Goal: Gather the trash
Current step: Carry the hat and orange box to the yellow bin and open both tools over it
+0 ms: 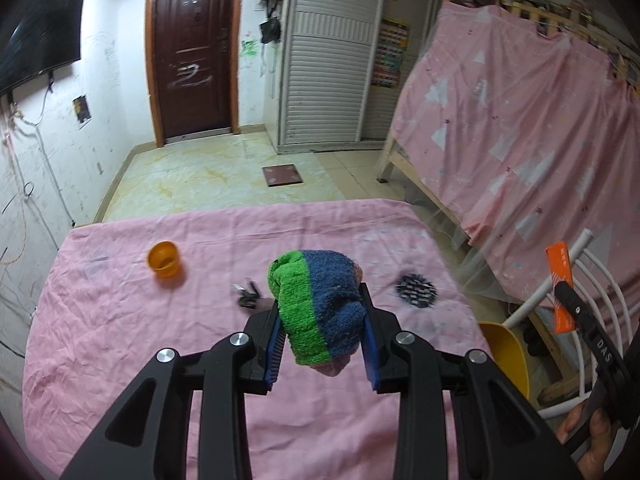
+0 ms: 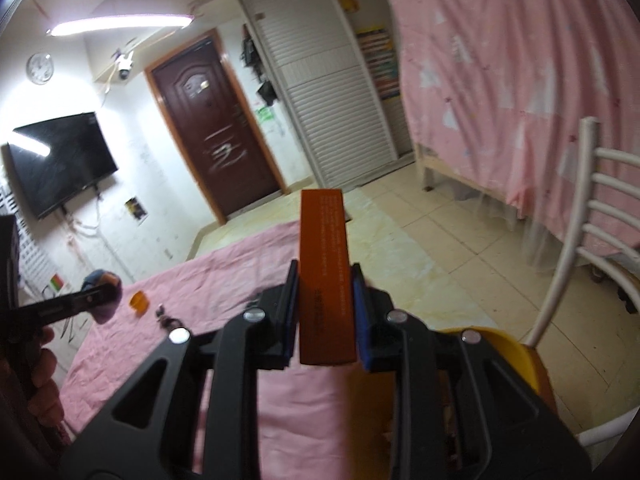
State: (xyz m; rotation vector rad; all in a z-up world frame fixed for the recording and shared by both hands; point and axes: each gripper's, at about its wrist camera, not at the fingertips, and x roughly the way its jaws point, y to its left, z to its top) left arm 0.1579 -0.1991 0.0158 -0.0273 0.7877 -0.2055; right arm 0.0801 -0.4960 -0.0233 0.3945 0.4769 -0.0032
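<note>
My left gripper (image 1: 322, 312) is shut on a rolled green and blue towel (image 1: 320, 304), held above the pink-covered table (image 1: 120, 340). Far to the right of it, my right gripper (image 2: 324, 280) is shut on a long orange box (image 2: 326, 276) that stands upright between the pads; in the left wrist view the same orange box (image 1: 560, 284) shows at the right edge. A yellow bin (image 2: 520, 360) sits just below and right of the right gripper, beside the table; in the left wrist view the yellow bin (image 1: 508, 352) stands off the table's right edge.
On the table lie an orange cup (image 1: 164, 259), a small black and white scrap (image 1: 248, 294) and a dark round mesh piece (image 1: 416, 290). A white chair (image 2: 576, 232) stands beside the bin. A pink-draped bed frame (image 1: 520, 140) rises behind, a floor scale (image 1: 282, 176) beyond.
</note>
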